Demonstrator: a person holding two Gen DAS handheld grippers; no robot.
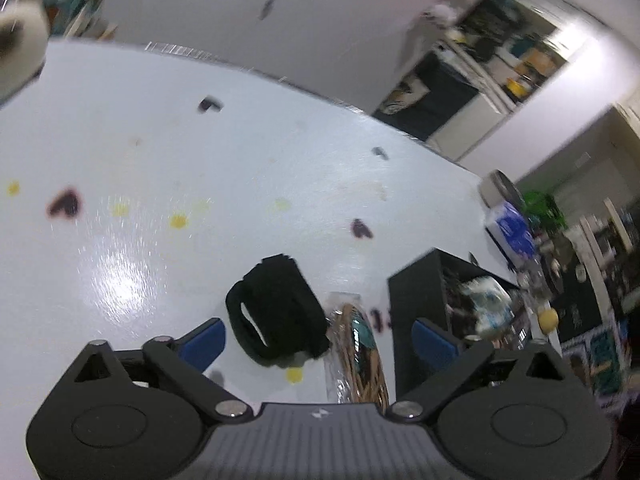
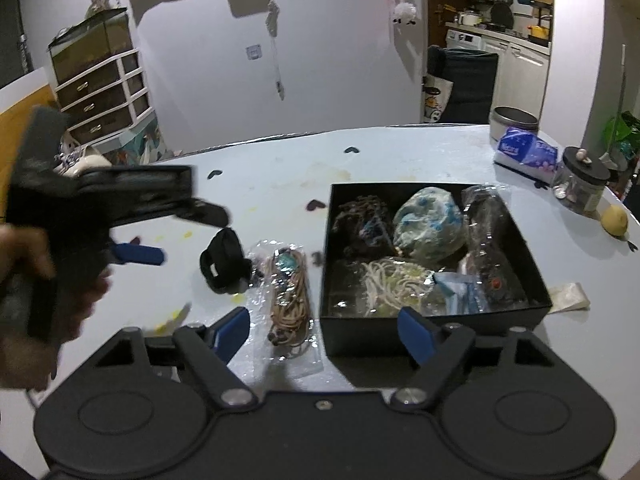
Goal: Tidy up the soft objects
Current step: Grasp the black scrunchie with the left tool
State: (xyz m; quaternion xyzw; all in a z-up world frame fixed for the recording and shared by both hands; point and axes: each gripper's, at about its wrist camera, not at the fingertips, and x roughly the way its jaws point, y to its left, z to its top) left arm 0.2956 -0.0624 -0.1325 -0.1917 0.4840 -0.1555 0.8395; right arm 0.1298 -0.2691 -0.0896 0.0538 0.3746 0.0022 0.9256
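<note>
A black fabric band (image 2: 223, 266) lies on the white table (image 2: 280, 184), left of a clear bag of brown cord (image 2: 290, 296). A black box (image 2: 344, 332) to their right holds several soft things, among them a blue-white bundle (image 2: 428, 228) and white cord (image 2: 390, 284). My left gripper (image 1: 320, 340) is open and empty, just above the band (image 1: 276, 312) and the bag (image 1: 358, 356); it also shows in the right wrist view (image 2: 172, 236). My right gripper (image 2: 324, 334) is open and empty, over the bag and the box's near wall.
A tissue pack (image 2: 526, 154), a grey tin (image 2: 514, 122), a glass jar (image 2: 582, 186) and a lemon (image 2: 614, 220) stand at the table's right edge. A drawer unit (image 2: 102, 96) stands against the back wall. Dark heart stickers (image 1: 64, 204) dot the table.
</note>
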